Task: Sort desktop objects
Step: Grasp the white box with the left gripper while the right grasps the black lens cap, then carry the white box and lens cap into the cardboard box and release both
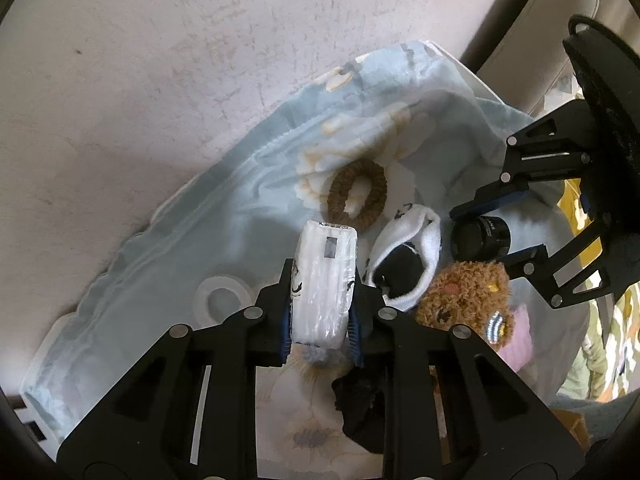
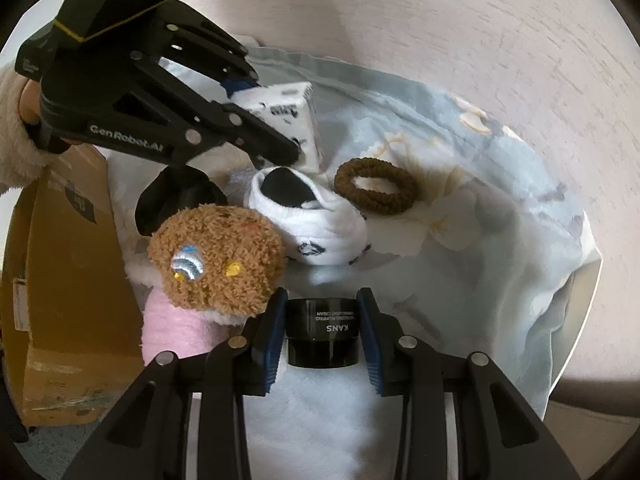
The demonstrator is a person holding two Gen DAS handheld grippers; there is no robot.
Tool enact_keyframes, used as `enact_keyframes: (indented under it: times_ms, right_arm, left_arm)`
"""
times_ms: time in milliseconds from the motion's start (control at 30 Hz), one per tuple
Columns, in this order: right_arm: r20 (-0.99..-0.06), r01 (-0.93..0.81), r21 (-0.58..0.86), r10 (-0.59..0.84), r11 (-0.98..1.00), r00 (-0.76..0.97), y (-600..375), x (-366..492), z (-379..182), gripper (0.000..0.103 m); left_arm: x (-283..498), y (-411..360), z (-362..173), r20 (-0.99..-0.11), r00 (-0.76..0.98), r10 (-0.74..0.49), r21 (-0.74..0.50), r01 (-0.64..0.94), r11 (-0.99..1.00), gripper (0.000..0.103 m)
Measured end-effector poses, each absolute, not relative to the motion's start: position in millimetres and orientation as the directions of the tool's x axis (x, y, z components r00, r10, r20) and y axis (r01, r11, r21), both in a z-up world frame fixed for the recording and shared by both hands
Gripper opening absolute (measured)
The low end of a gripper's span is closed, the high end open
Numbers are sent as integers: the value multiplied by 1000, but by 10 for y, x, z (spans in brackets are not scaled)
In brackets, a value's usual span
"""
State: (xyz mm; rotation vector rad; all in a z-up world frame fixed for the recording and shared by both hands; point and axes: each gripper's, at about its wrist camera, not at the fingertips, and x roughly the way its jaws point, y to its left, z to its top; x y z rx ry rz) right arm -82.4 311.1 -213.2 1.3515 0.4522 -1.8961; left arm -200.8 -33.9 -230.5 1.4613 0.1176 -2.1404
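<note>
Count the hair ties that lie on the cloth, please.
1. A brown hair tie lies flat on the blue cloth, beside the white sock and untouched by either claw. Others may be hidden under the pile.

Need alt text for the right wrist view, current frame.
The right hand-held gripper straddles a black cream jar on pale blue floral cloth. Beyond it lie a brown plush toy, a white sock and a brown hair tie; the left hand-held gripper clamps a white tissue pack.
</note>
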Motion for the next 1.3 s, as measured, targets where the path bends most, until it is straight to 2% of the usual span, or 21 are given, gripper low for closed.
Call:
enact_keyframes:
  times_ms: [233,600,833,967,1300]
  right_arm:
    - [-910,703,129,-366,-699,-197,3167,-701,-1812,32]
    - [-900,675,130,-372,-726,-228,3070,-583,-843,32]
    - [-898,722,121,-385,-681,-212,2809,-252,-683,32]
    - [-881,746,186,-445,-639,-162,2580,-65,-562,32]
    - [-883,813,226,-466,-537,-63,2000,417,-693,32]
  left_arm:
    - [-1882,-172,-1932,-866,-265,-424,249,508,-825,19]
    - [-1550,509,-1060,-811,-307,-497,304,504,-808,19]
    - [-1204,909,-953,-798,-288,-529,345,501,-793,19]
    - [-980,1016,-1037,-790,-252,-559,362,545,-756,19]
    - [-391,1366,-1268,-821,-210,-531,288,650,-703,19]
